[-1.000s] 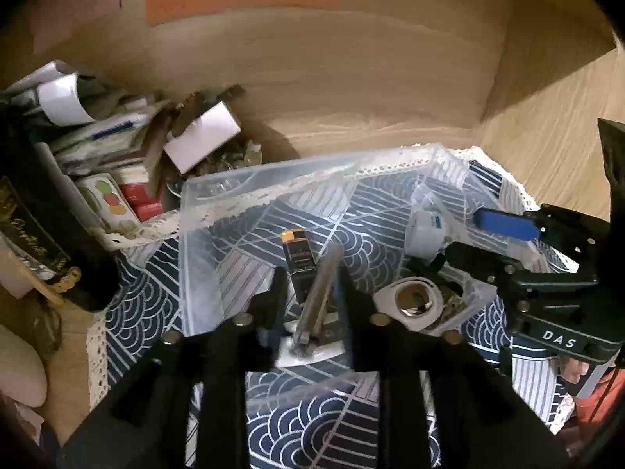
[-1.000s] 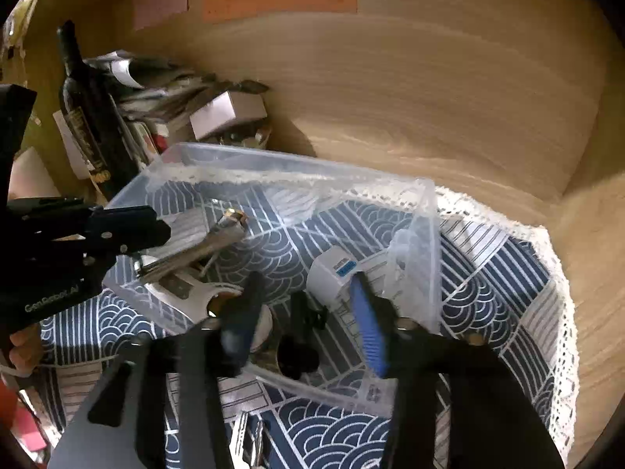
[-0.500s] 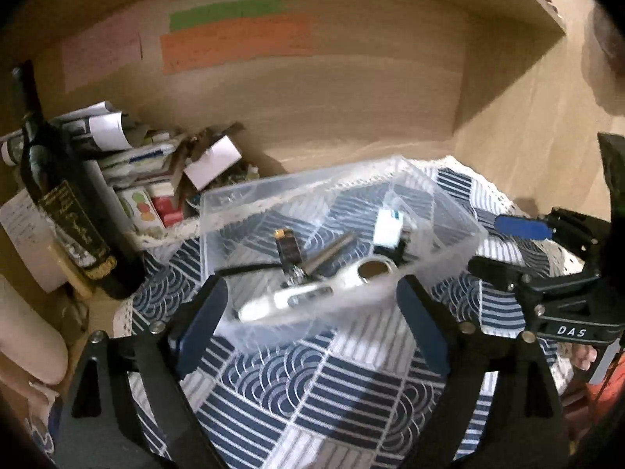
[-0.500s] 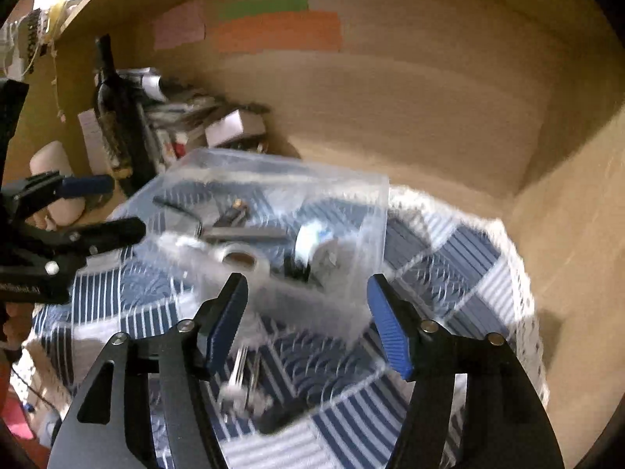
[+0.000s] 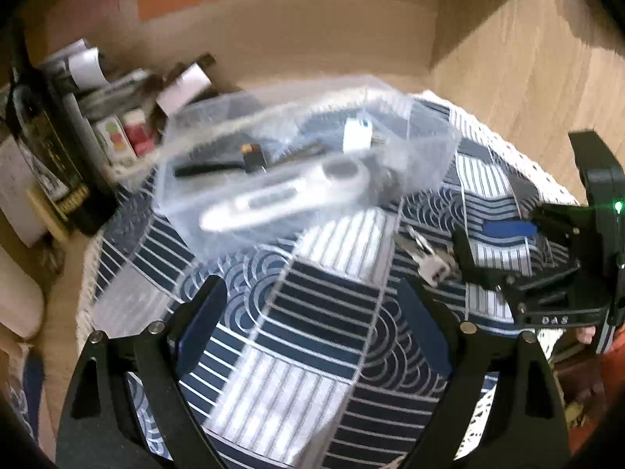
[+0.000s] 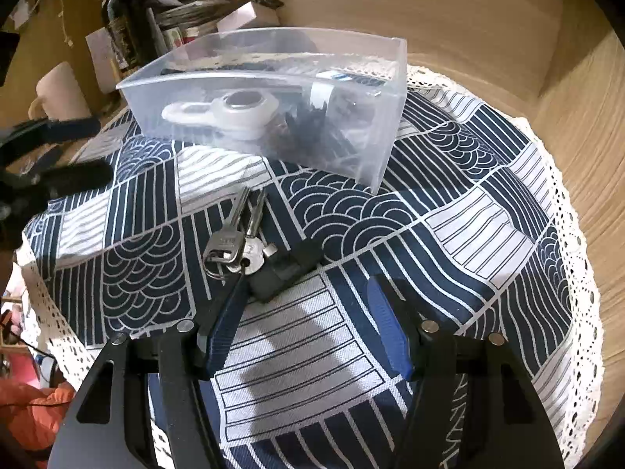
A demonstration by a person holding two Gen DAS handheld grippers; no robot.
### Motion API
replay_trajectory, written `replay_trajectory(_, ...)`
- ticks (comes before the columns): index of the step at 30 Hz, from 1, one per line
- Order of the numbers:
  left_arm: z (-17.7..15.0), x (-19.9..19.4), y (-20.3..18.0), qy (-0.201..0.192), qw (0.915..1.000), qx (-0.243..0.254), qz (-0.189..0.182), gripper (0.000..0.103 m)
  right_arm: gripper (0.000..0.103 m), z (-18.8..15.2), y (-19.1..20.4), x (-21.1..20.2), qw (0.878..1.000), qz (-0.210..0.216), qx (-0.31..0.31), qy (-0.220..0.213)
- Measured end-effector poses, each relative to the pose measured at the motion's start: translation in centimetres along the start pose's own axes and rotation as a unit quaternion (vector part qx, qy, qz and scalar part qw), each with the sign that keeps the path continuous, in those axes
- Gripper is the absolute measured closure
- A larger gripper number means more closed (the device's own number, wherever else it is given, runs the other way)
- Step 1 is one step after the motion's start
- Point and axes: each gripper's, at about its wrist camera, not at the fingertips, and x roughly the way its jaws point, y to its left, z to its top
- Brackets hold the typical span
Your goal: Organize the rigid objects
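Observation:
A clear plastic box [image 6: 375, 144] stands on the blue-and-white patterned cloth [image 6: 449, 203]; it also shows, blurred, in the left wrist view [image 5: 429, 148]. Inside lie a white tool [image 6: 230, 109], a small white block [image 5: 357, 135] and dark pieces. A bunch of keys [image 6: 232, 248] with a black fob [image 6: 285, 269] lies on the cloth just ahead of my right gripper [image 6: 308, 332], which is open and empty. The keys also show in the left wrist view [image 5: 429, 262]. My left gripper [image 5: 312, 320] is open and empty, above the cloth in front of the box.
A dark wine bottle [image 6: 121, 27], papers and small boxes [image 5: 129, 117] crowd the back left corner. A pale mug [image 6: 58, 93] stands at the left. Wooden walls close in behind and to the right. The cloth has a lace edge [image 6: 578, 273].
Both grippers have pulled back out of the box and away from it. The left gripper let go of the metal tool in the box and opened. The keys have come into view.

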Motion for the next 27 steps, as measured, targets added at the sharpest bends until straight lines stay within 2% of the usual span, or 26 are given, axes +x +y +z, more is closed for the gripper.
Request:
replay_trajectory(6, -0.9, 1.0, -1.3, 0.021, 0.9996, 0.008, -0.017, 0.013, 0.045, 0.7, 0.1, 0.8, 1.000, 0.007, -0.014, -0.005)
replay_trajectory(9, -0.9, 1.4, -2.2, 0.025, 0.9993, 0.014, -0.023, 0.013, 0.064, 0.8, 0.3, 0.9, 1.000, 0.010, -0.020, -0.011)
replay_trajectory(15, -0.2, 2.3, -3.8, 0.030, 0.9987, 0.023, -0.033, 0.013, 0.063, 0.4, 0.2, 0.5, 1.000, -0.003, -0.008, -0.028)
replay_trajectory(23, 1.3, 4.9, -6.8, 0.057, 0.9959, 0.040, -0.058, 0.014, 0.063, -0.6, -2.7, -2.1, 0.996, -0.018, 0.052, -0.067)
replay_trajectory(24, 1.4, 5.4, -7.1, 0.062, 0.9952, 0.041, -0.063, 0.016, 0.063, -0.6, -3.0, -2.5, 0.996, -0.019, 0.057, -0.072)
replay_trajectory(27, 1.7, 7.0, -7.9, 0.076, 0.9942, 0.043, -0.063, 0.038, 0.063, -0.7, -3.6, -3.4, 0.993, -0.023, 0.069, -0.089)
